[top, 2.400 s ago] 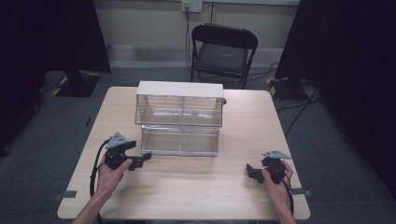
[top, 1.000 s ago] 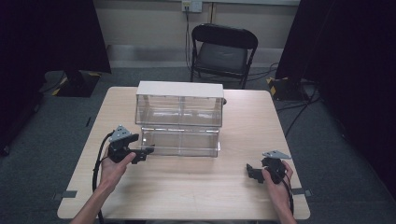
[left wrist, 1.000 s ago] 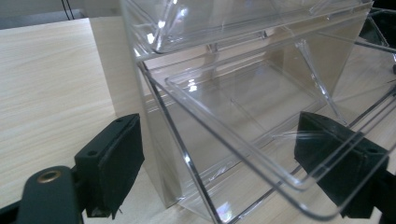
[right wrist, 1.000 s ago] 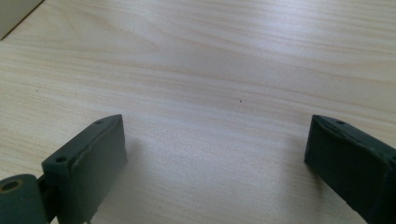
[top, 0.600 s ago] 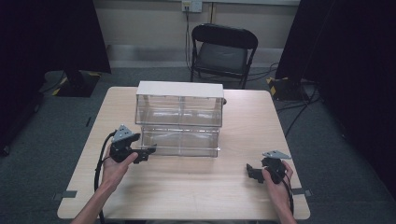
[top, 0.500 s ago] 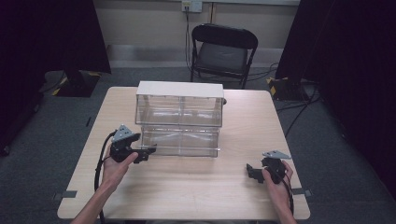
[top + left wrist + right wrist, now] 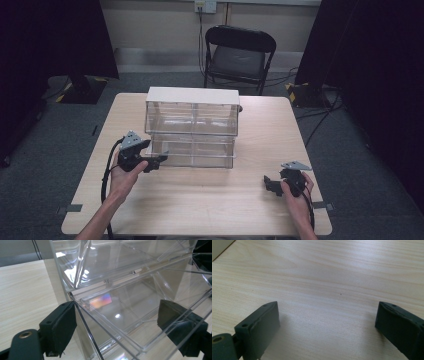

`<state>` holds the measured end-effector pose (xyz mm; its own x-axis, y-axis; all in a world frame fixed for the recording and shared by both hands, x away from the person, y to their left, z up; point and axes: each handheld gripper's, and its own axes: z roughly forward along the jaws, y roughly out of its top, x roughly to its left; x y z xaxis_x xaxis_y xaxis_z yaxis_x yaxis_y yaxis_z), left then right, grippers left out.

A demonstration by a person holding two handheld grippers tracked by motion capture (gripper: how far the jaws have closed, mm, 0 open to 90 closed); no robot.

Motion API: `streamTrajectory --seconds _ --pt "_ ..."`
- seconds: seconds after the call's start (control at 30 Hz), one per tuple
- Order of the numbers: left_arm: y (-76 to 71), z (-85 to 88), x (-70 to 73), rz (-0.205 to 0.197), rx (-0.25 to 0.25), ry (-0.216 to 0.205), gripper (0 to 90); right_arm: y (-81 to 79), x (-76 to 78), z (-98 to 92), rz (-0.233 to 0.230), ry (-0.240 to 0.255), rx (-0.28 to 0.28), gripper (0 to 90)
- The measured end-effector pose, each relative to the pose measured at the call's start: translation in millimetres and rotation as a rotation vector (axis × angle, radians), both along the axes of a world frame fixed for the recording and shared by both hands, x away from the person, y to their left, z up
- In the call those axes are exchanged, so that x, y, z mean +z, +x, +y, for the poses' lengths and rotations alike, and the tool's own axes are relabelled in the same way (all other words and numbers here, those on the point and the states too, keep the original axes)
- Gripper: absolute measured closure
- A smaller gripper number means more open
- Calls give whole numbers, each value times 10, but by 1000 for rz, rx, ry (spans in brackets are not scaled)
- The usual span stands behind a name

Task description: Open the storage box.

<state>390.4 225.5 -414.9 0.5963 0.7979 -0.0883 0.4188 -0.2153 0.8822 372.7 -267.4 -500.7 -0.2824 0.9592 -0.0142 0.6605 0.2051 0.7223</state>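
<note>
The clear drawer unit (image 7: 192,127) stands mid-worktop (image 7: 210,200), its lower left drawer (image 7: 117,322) lying straight ahead between the spread fingers (image 7: 60,327) of the left gripper (image 7: 159,161), the nearer one. The right gripper (image 7: 270,184) rests well apart, fingers spread over bare wood.

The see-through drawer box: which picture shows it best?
The high view: the whole clear drawer cabinet stands there on the table. The left gripper view shows just a close-up of its lower drawer between the open jaws.
</note>
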Motion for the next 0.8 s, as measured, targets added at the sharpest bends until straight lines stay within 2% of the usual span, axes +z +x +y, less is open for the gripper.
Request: streamTrajectory --seconds 0.37,0.8 --pt "7 5 13 -9 -4 7 156 0 0 0 0 0 0 47" --pt "19 3 20 -13 11 -10 156 0 0 1 0 0 -2 47"
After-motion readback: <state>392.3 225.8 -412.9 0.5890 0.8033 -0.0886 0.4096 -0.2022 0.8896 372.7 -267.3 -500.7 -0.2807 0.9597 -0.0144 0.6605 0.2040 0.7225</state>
